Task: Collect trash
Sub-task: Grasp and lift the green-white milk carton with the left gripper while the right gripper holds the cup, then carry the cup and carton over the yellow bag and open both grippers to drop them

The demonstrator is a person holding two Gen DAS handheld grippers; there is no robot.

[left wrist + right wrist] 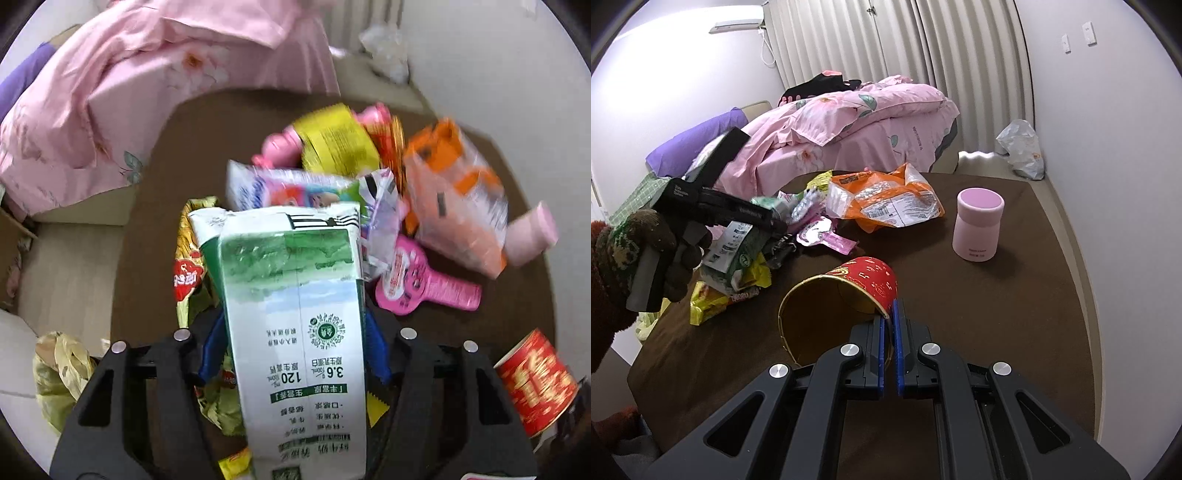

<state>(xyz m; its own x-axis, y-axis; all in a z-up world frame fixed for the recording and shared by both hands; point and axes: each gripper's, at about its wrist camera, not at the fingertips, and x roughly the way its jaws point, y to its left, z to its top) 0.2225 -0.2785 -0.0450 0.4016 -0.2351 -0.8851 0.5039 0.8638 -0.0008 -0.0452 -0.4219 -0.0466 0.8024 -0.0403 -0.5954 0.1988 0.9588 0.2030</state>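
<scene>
Left gripper [295,343]: blue-padded fingers pinched a green-and-white printed milk carton [295,314] by its sides, carton lengthwise between the jaws, raised over the brown table [155,295]. In the right wrist view the same gripper [775,225], held in a gloved hand [639,251], sat at 9 o'clock with the carton [735,243] under it.

Right gripper [889,317]: blue pads pressed onto the rim of a red-and-gold paper cup [849,291], lying on its side, mouth toward 8 o'clock. From the left wrist camera this cup [535,384] showed at 4 o'clock.

Around the carton, left wrist view: a yellow-green crumpled snack wrapper [188,266] at 9 o'clock; a white cartoon-printed plastic packet [295,188] at 12 o'clock; a yellow foil wrapper [336,140] beyond it; an orange-and-clear plastic bag [454,199] at 2 o'clock; a pink paddle-shaped plastic package [417,284] at 3 o'clock.

Further out: a pink cylindrical cup [979,225], upright, well apart from the heap at 1 o'clock in the right wrist view; a pink floral quilt [857,110] past the table's far edge.
</scene>
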